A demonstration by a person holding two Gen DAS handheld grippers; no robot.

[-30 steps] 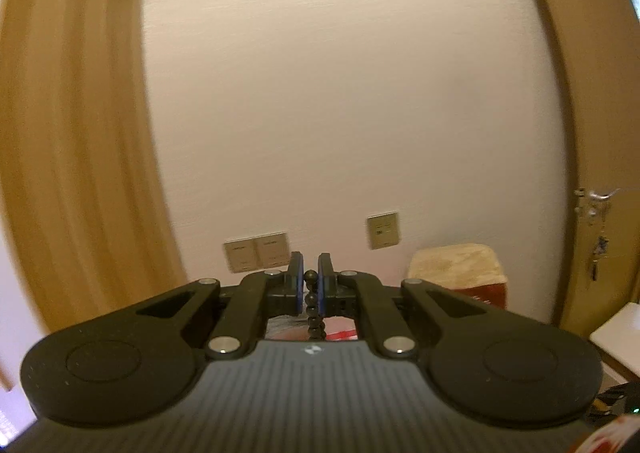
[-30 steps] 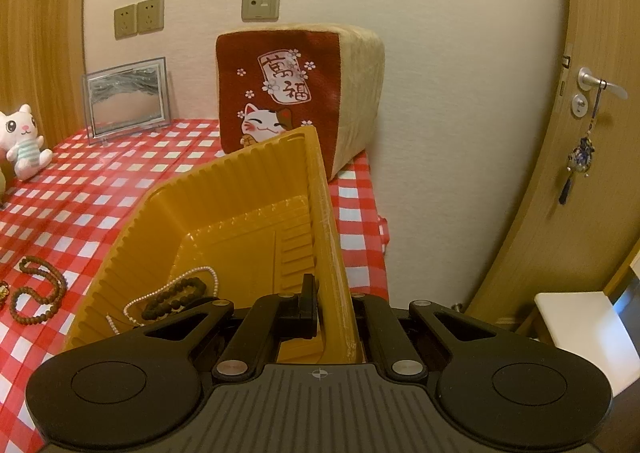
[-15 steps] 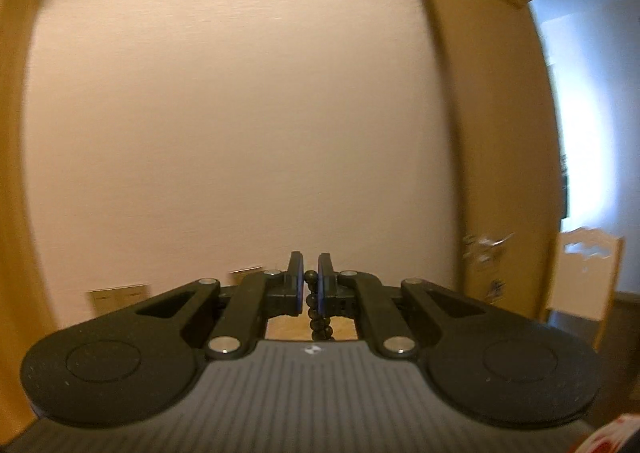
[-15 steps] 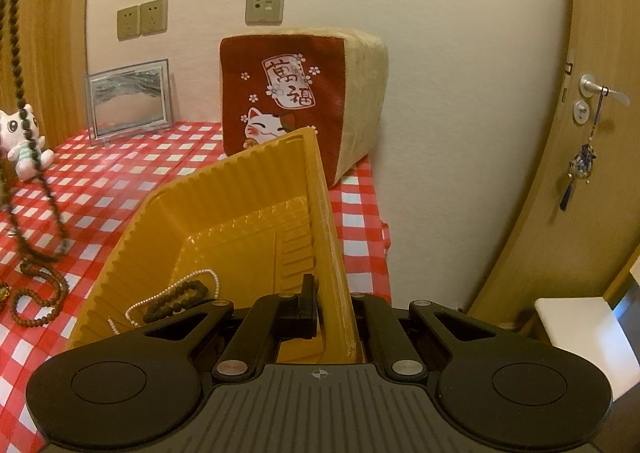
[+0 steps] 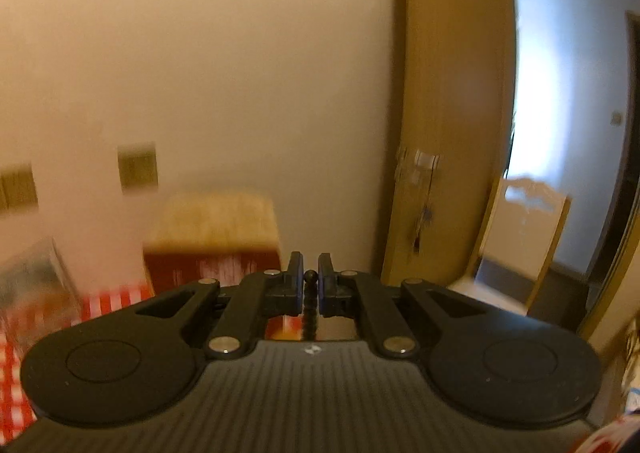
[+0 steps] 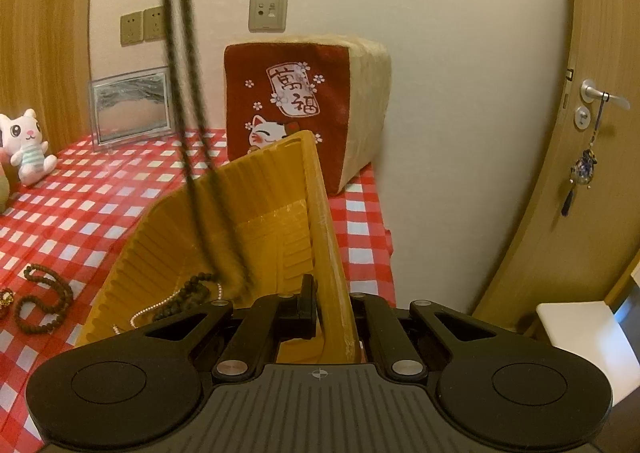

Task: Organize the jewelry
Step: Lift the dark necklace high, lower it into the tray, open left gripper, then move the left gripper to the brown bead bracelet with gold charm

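— Two grippers, both clamped? What is in each?

— Yes. My left gripper [image 5: 309, 289] pinches a dark bead necklace [image 5: 310, 307] between its fingers. In the right wrist view that strand [image 6: 188, 101] hangs blurred from the top, down into the yellow tray [image 6: 256, 213].

— And the right one?

— My right gripper [image 6: 329, 305] is closed on the tray's right wall, holding the tray tilted up on the red checked tablecloth [image 6: 80, 209].

— What lies inside?

— One pearl strand [image 6: 160, 307] and a dark bead bracelet [image 6: 186, 293] at the near end. Left of the tray, a brown bead necklace [image 6: 44, 299] lies on the cloth. Far behind stands a red cat cushion [image 6: 296, 109].
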